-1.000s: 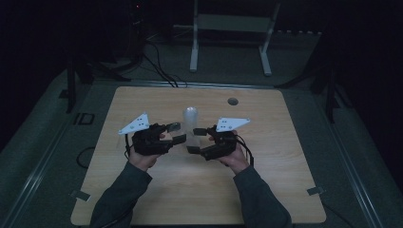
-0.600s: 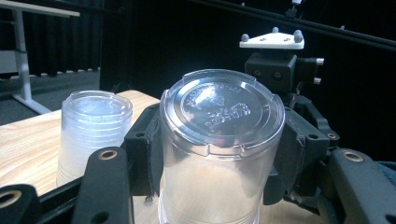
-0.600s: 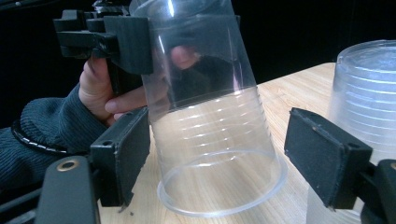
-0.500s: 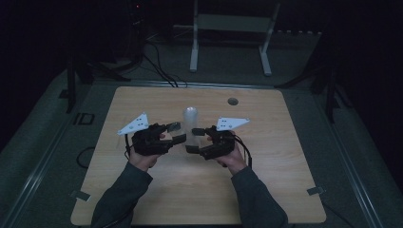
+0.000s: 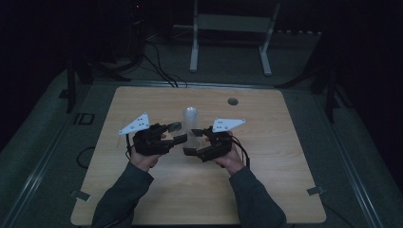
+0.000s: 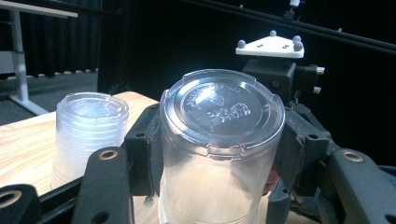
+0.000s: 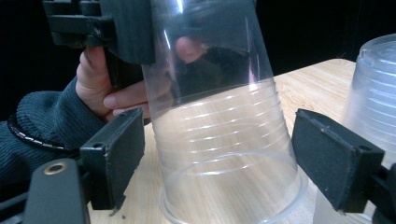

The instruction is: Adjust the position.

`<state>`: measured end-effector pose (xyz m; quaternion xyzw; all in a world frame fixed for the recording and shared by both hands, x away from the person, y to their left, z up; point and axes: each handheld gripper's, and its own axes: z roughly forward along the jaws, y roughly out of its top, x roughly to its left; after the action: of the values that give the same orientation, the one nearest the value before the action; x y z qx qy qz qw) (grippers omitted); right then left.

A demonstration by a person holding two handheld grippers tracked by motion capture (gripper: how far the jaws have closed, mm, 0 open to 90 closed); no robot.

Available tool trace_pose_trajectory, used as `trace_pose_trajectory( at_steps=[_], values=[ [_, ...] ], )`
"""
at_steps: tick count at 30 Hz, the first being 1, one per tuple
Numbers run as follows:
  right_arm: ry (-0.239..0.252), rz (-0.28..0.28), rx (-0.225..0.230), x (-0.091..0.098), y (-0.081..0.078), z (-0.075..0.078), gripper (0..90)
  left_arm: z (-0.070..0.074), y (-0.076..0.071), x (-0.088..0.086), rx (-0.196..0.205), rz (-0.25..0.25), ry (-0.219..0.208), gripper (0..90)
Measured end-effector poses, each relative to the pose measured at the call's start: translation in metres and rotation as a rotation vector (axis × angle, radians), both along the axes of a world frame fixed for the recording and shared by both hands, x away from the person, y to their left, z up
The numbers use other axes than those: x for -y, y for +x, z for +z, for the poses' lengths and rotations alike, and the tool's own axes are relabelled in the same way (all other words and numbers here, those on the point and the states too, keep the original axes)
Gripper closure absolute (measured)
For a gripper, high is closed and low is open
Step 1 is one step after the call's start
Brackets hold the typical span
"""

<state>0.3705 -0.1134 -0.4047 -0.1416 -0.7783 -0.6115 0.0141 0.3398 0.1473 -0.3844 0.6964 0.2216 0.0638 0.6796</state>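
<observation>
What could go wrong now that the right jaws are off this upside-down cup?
1. The right gripper has just been opening and its pads stand clear, so only the left gripper holds the tilted clear plastic cup; it may slip or buckle.
2. The stack of cups stands close beside one right jaw; pulling back could knock it.

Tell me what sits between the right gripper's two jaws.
A clear cup, upside down on the table, stands between them in the right gripper view; the right gripper has just been opening, pads off it.
</observation>
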Motion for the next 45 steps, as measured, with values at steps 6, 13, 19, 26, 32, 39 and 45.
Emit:
trace_pose_trajectory(
  at_steps=[6, 13, 19, 26, 32, 39, 45],
  values=[
    [-0.018, -0.013, 0.011, -0.002, 0.0, -0.001, 22.5, -0.001, 0.001, 0.0, -0.006, 0.0, 0.0, 41.5],
    [-0.039, -0.016, 0.023, -0.002, -0.001, -0.001, 25.3, -0.002, 0.001, 0.0, -0.008, -0.005, 0.005, 41.3],
    [-0.055, -0.018, 0.03, -0.002, -0.001, 0.0, 27.1, -0.003, 0.003, 0.001, -0.016, -0.006, 0.008, 39.3],
    [-0.084, -0.024, 0.045, -0.002, -0.002, 0.0, 27.6, -0.003, 0.003, 0.0, -0.023, 0.0, 0.018, 34.2],
    [-0.101, -0.034, 0.041, 0.0, 0.0, 0.002, 27.6, 0.0, 0.004, -0.005, -0.018, 0.013, 0.026, 31.8],
    [-0.126, -0.046, 0.041, 0.003, 0.001, 0.002, 27.7, -0.001, 0.001, -0.012, -0.011, 0.041, 0.051, 31.2],
    [-0.151, -0.053, 0.044, 0.006, 0.002, 0.003, 27.8, -0.002, -0.002, -0.016, 0.002, 0.062, 0.069, 31.2]
  ],
)
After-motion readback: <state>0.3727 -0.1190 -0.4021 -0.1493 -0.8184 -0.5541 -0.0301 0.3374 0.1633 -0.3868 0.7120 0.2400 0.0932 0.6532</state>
